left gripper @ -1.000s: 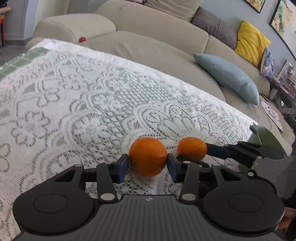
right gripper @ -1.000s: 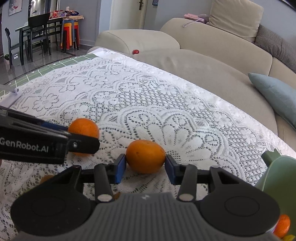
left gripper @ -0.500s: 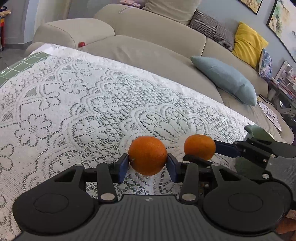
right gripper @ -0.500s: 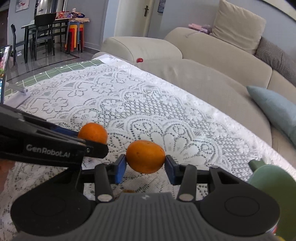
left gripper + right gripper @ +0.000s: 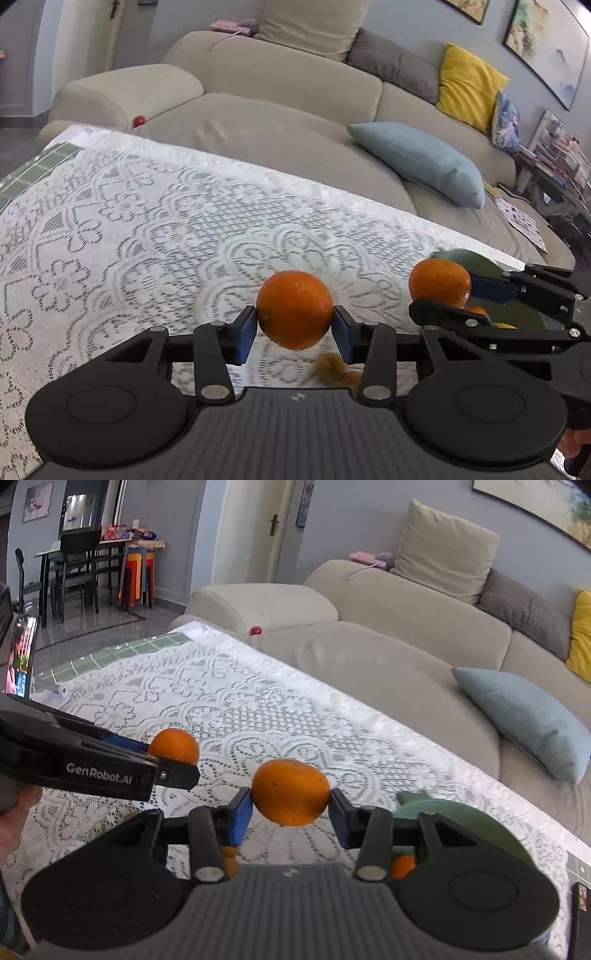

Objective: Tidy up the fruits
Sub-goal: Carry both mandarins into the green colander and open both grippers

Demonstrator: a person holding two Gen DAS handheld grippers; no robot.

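My left gripper [image 5: 294,330] is shut on an orange [image 5: 294,309] and holds it above the lace-covered table [image 5: 147,236]. My right gripper [image 5: 291,814] is shut on a second orange [image 5: 291,792], also lifted. Each sees the other: the right one's orange [image 5: 439,282] shows at the right of the left wrist view, the left one's orange [image 5: 173,746] at the left of the right wrist view. A green bowl [image 5: 461,823] sits low right, with an orange fruit [image 5: 402,866] inside; the bowl's rim [image 5: 465,256] shows behind the right gripper.
A beige sofa [image 5: 280,122] runs along the table's far edge, with a light blue cushion [image 5: 421,162] and a small red ball [image 5: 139,120]. A brownish scrap [image 5: 334,369] lies on the cloth under my left gripper. A phone [image 5: 20,661] stands at the far left.
Both grippers have risen with their oranges, which now hang higher above the cloth. The right gripper has come closer to the green bowl.
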